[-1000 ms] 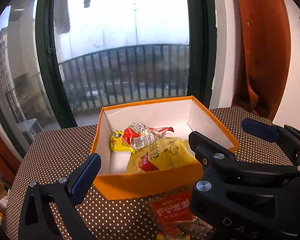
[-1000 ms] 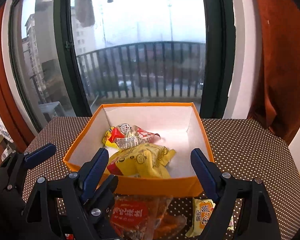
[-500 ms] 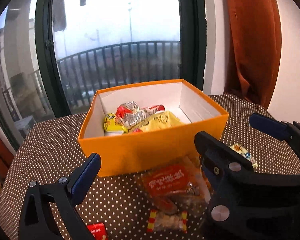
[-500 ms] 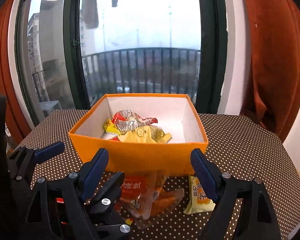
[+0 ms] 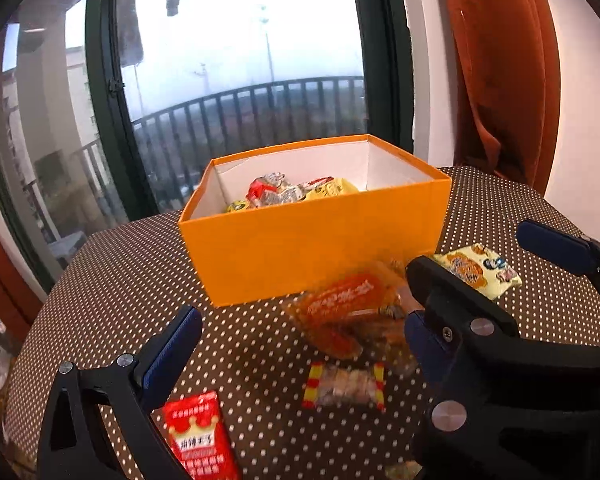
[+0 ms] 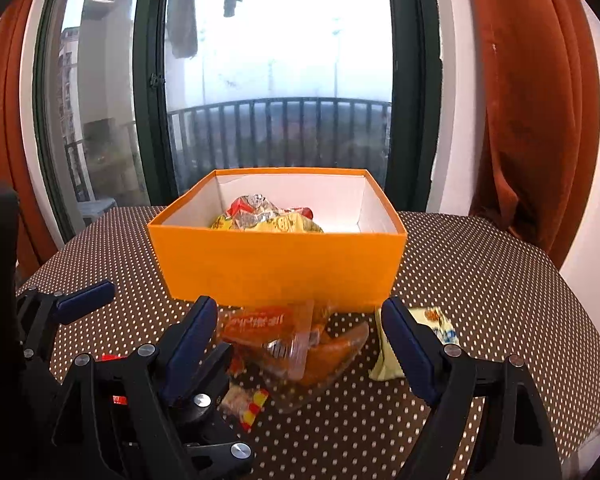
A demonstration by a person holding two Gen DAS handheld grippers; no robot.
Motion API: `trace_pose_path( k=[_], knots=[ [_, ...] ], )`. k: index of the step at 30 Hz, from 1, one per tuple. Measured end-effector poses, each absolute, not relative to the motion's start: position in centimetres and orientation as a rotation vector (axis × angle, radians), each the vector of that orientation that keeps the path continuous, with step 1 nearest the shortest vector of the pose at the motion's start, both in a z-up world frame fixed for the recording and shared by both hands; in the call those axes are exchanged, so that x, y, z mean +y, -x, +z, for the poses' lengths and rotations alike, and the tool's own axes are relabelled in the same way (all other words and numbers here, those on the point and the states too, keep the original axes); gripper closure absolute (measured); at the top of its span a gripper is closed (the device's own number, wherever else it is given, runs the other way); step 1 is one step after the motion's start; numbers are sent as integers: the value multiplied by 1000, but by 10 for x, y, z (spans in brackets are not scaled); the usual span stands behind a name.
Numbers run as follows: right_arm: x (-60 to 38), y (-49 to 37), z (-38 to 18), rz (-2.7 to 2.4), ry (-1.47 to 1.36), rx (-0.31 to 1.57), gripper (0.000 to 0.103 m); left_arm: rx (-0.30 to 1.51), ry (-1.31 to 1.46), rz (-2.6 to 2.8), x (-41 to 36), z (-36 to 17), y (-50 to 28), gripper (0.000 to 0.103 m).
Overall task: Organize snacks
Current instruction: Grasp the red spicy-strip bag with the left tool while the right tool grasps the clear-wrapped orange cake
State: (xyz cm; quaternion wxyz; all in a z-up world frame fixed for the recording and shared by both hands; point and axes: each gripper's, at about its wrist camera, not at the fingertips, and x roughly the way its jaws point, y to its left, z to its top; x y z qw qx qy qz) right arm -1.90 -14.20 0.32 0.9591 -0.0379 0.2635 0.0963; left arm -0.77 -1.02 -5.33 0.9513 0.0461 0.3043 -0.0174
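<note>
Presently, both grippers are held low over the dotted tablecloth (image 6: 480,280), on the near side of the orange box (image 6: 278,264). The right gripper (image 6: 296,336) has its fingers spread wide, nothing between them, and is lined up on the clear orange-labelled packet (image 6: 284,340), which lies just in front of the box's near wall. The left gripper (image 5: 300,320) is likewise spread and empty; the same packet (image 5: 348,312) is seen ahead of it.

Several snacks are already inside the box, among them a yellow bag (image 6: 284,224) and a red-and-silver wrapper (image 6: 252,206). Still on the cloth are a yellow sachet (image 6: 416,340) to the right, a small red-and-yellow wrapped sweet (image 5: 344,386) nearer, and a red carton (image 5: 198,436) at near left.

The step in hand is judged to be the pick-up of the orange-labelled packet. It is advised that the right gripper be lowered until the pads straddle the packet's bulk, not its loose film edge, which is likely to slip. Closure should be gentle, since the contents look soft. The packet should be lifted well above the box rim before release.
</note>
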Motion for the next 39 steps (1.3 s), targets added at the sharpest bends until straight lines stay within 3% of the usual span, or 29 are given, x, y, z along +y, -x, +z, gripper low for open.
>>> trace_pose_path(
  k=[24,39],
  knots=[
    [-115,84,-52,130,-12,586,17,633,-50,101,20,-105,72,1],
    [-104,89,-94,77,-35,720,17,721,-48,146,39,-149,66,1]
  ],
)
